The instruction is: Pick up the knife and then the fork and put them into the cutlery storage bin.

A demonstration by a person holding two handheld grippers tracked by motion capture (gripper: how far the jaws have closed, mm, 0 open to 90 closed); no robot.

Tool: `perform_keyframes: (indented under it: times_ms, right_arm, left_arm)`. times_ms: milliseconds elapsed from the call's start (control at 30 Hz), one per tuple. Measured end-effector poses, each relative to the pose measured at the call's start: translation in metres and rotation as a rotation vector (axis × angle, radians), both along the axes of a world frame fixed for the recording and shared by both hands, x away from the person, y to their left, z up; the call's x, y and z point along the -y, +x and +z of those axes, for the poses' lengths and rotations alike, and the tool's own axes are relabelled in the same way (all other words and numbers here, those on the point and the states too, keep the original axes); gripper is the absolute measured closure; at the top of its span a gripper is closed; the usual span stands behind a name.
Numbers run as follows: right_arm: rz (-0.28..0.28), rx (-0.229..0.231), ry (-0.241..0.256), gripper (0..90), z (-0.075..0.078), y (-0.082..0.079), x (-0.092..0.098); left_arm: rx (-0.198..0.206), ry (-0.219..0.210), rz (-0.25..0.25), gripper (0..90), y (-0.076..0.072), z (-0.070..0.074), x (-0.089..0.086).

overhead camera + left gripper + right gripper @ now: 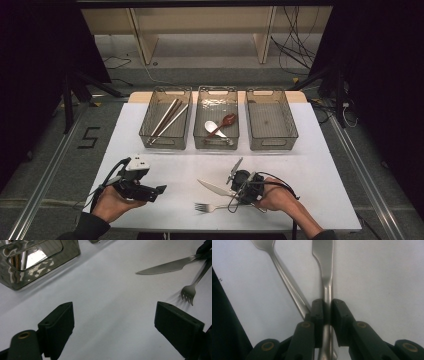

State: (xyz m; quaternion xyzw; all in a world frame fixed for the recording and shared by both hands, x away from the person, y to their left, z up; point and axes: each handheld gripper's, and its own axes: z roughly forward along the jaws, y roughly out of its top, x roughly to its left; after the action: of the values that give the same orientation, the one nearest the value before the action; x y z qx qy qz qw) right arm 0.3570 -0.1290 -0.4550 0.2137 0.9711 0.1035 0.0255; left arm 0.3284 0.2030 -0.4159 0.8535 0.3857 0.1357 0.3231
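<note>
Right tool pinches knife handle w/ fork alongside, prob. for lifting to a bin; left tool spread, idle over bench.

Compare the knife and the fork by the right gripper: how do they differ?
The knife is clamped at its handle between the jaws of the right gripper; the fork lies free beside it, just outside the jaws. The knife ends in a serrated blade, the fork in tines. In the high view the knife sits farther from the person than the fork. Both are plain silver metal.
</note>
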Motion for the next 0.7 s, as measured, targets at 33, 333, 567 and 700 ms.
perform_keyframes:
  times_ms: [33,333,567,700]
  right_arm:
    - [-0.011,-0.001,0.001,78.9,-0.0007,0.0003,-0.0007]
    - [-0.011,-0.004,-0.010,79.9,-0.0013,0.0009,-0.0024]
    - [-0.008,-0.002,-0.005,80.5,-0.0005,0.0010,-0.0013]
    - [-0.013,0.006,0.016,80.6,0.0034,0.0013,0.0001]
  left_arm:
    - [0.000,0.000,-0.001,15.7,-0.0001,0.0001,0.0001]
    - [0.002,0.000,0.000,15.7,-0.0002,-0.0001,0.0006]
    - [0.000,0.000,0.001,15.7,-0.0002,0.0003,-0.0004]
    - [0.001,0.000,0.001,15.7,-0.0003,0.0005,-0.0006]
